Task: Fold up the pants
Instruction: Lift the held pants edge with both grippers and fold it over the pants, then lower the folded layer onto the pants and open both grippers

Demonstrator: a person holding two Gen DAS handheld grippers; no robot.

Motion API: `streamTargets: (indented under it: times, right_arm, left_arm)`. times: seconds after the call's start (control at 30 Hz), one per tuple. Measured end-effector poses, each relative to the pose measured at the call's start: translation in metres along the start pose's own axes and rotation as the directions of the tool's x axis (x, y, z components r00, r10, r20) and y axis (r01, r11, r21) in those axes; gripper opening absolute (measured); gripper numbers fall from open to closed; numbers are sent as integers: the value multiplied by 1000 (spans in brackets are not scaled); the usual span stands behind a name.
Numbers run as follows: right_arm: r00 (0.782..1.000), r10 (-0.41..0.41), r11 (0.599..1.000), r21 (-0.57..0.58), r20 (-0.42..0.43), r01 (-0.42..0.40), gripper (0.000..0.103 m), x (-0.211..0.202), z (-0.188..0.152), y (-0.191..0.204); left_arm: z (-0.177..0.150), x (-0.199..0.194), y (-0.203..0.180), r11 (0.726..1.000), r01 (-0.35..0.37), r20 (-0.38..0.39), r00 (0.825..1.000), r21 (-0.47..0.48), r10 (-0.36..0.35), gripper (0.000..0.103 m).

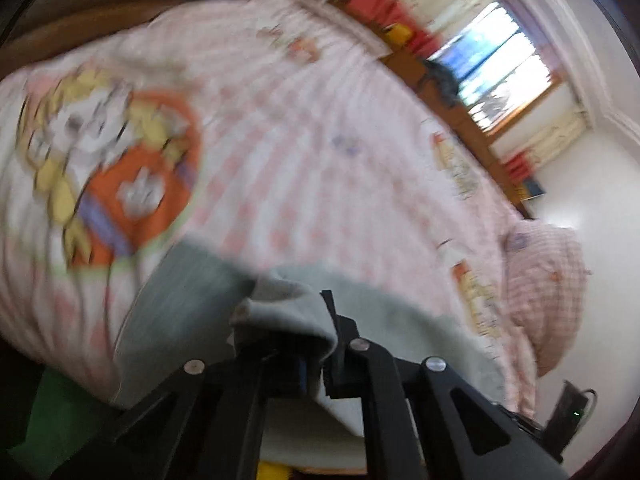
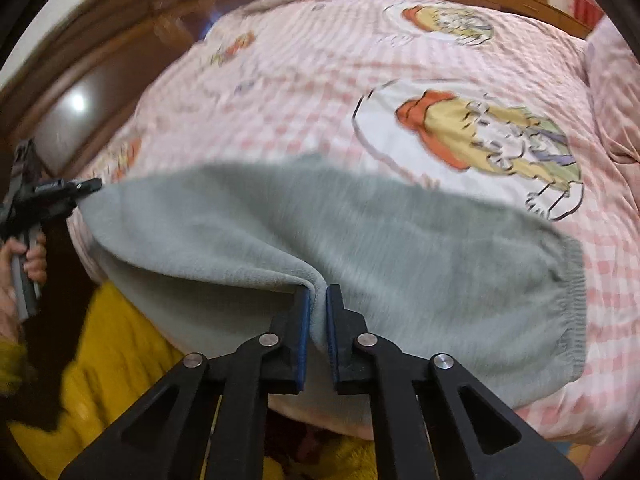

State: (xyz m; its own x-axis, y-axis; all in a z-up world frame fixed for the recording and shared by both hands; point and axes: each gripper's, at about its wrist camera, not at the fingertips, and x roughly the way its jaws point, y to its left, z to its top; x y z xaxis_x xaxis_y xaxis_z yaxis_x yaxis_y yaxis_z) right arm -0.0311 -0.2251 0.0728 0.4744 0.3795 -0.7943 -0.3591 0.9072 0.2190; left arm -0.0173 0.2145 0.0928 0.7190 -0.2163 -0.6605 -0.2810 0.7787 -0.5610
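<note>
Grey fleece pants point(image 2: 360, 240) sprawl across the near edge of the bed, on a pink-and-white checked quilt with cartoon prints point(image 2: 320, 80); their ribbed elastic hem point(image 2: 576, 292) sits out at three o'clock in the right wrist view, and the picture smears with motion. Right gripper point(image 2: 318, 300) comes in from six o'clock, its blue-padded fingers point(image 2: 305, 320) nearly together with a raised fold of the grey fabric pinched between them; the cloth peaks right at the tips. Over at nine o'clock the left gripper point(image 2: 90, 186) bites the far corner of the pants, a hand point(image 2: 24, 268) wrapped round its handle. From the left wrist view, that gripper point(image 1: 320, 320) has a bunched wad of the grey pants point(image 1: 280, 304) draped over its narrow-set fingers, the rest running off toward four o'clock; a bright window point(image 1: 508, 64) glares at two o'clock; a dark wooden headboard point(image 2: 100, 60) curves round at ten o'clock in the right view.
</note>
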Motion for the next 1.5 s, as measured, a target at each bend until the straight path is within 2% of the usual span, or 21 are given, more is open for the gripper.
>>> streamTargets:
  times: [0.1,0.2,0.27,0.43,0.57,0.7,0.77,0.8,0.87,0.9,1.0,1.07,1.17,1.23,1.33,1.43,1.5]
  right_arm:
    - [998,16,1000,1,54,-16,8,-23,4,8]
    - [997,40,999,-8,64,-39,8,-34,-3,16]
    - [999,38,999,-25,20,-37,8,-28,-13,17]
    - [992,9,998,-62,-126,-17,8,8,-46,24]
    - [983,-63,991,-128,-174,41,8,27,-55,34]
    - [964,-114,981,-178,-239,72,8,36,-51,39]
    - [944,-148,969,-233,-296,79,10,32,-44,47]
    - [936,-169,958,-273,-309,83,13,29,-39,55]
    - [934,-205,929,-358,-292,92,23,17,-28,72]
    - [938,-204,917,-391,-279,83,29,13,-20,82]
    - [959,-146,893,-450,-243,22,39,10,8,115]
    - [969,-105,876,-482,-224,-16,39,21,28,140]
    - [971,-110,827,-561,-213,-29,39,50,56,189]
    - [972,-73,803,-591,-226,-77,39,70,76,222]
    - [961,22,775,-603,-275,-190,39,92,101,272]
    - [934,97,743,-600,-345,-299,39,120,118,313]
    - [922,96,719,-614,-375,-325,39,140,122,333]
  left_arm:
    - [20,-30,-18,997,33,82,996,69,-39,3]
    - [21,-47,-9,995,63,103,992,75,-71,3]
    - [13,-44,3,996,47,83,995,73,-53,3]
    - [-34,-13,54,999,-51,-41,998,-3,50,3]
    - [-59,3,86,994,-61,-91,994,-87,53,3]
    - [-64,4,82,996,-85,-89,993,-37,82,3]
    - [-63,5,79,995,-102,-81,992,-6,101,4]
    - [-64,6,79,994,-111,-81,990,2,111,4]
    - [-68,7,81,993,-121,-83,989,-7,120,4]
    - [-70,7,82,993,-121,-81,990,-10,119,4]
    - [-73,4,84,993,-117,-70,991,-19,115,6]
    - [-74,2,87,994,-107,-63,992,-29,105,10]
    - [-72,-1,90,994,-104,-72,992,-44,101,12]
    - [-73,-3,89,994,-104,-73,992,-43,101,13]
    - [-75,-5,91,993,-110,-70,992,-44,106,15]
    - [-78,-6,96,993,-89,-68,994,-80,84,15]
    - [-78,-6,98,994,-70,-69,996,-87,64,17]
